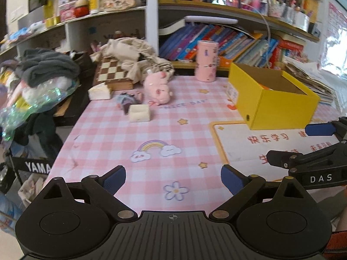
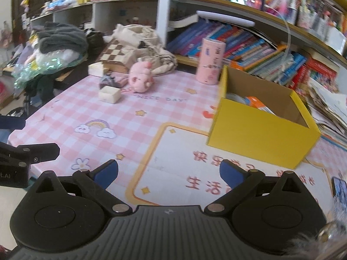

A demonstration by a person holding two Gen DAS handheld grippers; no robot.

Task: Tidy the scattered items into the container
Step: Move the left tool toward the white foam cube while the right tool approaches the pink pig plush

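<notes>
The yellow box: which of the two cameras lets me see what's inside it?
The right wrist view. It looks down into the yellow box, showing an orange-and-white item already inside. In the left wrist view the yellow box is seen from lower, so only its walls and brown inner lining show.

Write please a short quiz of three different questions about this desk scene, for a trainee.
1. True or false: the yellow box is empty.
2. Which lies closest to the pink plush toy? A) the small white box B) the pink canister C) the chessboard
3. Is the right hand-held gripper holding anything?

Key:
1. False: items already lie inside.
2. A.
3. No, it is open with only tablecloth behind it.
</notes>
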